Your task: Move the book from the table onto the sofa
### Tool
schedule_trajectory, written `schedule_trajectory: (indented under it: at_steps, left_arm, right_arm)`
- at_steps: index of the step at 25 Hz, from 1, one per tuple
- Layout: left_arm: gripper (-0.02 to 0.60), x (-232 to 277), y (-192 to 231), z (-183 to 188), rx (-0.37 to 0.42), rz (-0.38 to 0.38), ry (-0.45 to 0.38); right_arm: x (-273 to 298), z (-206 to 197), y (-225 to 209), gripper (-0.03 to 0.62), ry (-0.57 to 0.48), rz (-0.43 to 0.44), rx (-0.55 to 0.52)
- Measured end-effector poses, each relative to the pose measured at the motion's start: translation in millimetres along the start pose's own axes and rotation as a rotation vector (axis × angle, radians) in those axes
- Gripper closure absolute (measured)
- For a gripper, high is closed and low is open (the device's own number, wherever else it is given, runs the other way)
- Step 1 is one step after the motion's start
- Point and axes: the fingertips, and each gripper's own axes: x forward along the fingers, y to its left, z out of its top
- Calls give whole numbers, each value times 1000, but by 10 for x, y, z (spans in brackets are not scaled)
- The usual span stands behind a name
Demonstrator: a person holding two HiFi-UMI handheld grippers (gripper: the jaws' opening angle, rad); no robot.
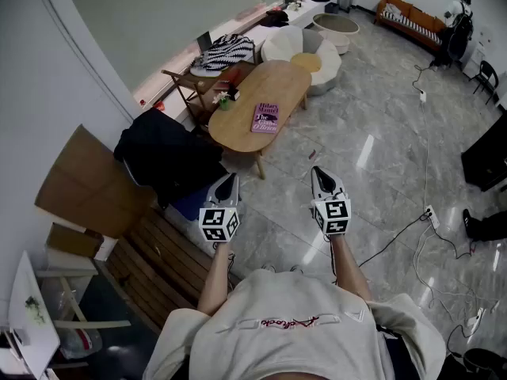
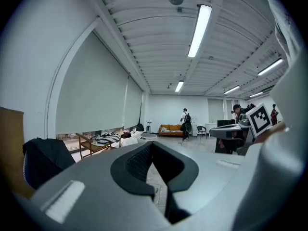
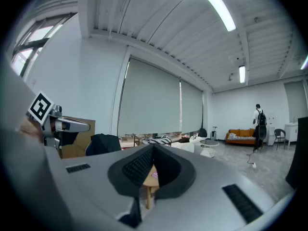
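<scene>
The left gripper (image 2: 153,145) is clenched, its dark pads meeting along one seam with nothing between them. The right gripper (image 3: 154,151) is clenched in the same way and is also empty. In the head view the person holds both out in front at about the same height, the left gripper (image 1: 229,180) and the right gripper (image 1: 317,172) well apart and each pointing roughly level across the marble floor (image 1: 372,133). Neither touches anything.

Past the right gripper's closed tips, a sliver of the wooden tabletop (image 3: 144,179) and the pink book (image 3: 154,174) shows low in the right gripper view. From above, the book (image 1: 265,118) lies flat on the oval tabletop (image 1: 265,85), near its right edge and well ahead of both grippers. A small potted plant (image 1: 222,99) stands at the tabletop's left edge.

Just beyond the far end of the tabletop sits a white sofa (image 1: 297,44) with a yellow cushion (image 1: 306,62). To the left of the tabletop a wooden chair (image 1: 186,81) carries a black-and-white striped cloth (image 1: 226,51). Nearer the person, a dark jacket (image 1: 162,153) lies beside a sheet of cardboard (image 1: 83,180). An orange sofa (image 1: 412,18) stands against the far wall, and cables (image 1: 428,236) trail over the floor at the right.
</scene>
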Motion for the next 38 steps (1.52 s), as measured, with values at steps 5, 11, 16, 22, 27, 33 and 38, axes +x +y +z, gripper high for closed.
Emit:
schedule_trajectory:
  at_steps: [5, 11, 16, 22, 27, 33, 38]
  left_arm:
    - [572, 42, 2, 3, 1, -1, 0]
    - [572, 63, -47, -41, -11, -3, 3]
    - [572, 36, -37, -41, -22, 9, -3]
    - [572, 53, -232, -101, -26, 17, 16]
    - [572, 140, -467, -160, -29, 28, 29]
    - [572, 228, -692, -225, -20, 34, 41]
    - [572, 223, -734, -235, -17, 53, 44]
  right_arm:
    - [27, -4, -41, 586, -13, -5, 11]
    - [35, -76, -59, 586, -3, -2, 22]
    - [41, -114, -39, 585, -1, 27, 39]
    - [-45, -167, -151, 585, -2, 46, 48]
    - [-123, -251, -306, 585, 12, 75, 37]
    - [-192, -366, -493, 585, 22, 87, 38]
    - [-187, -427, -530, 585, 40, 107, 40]
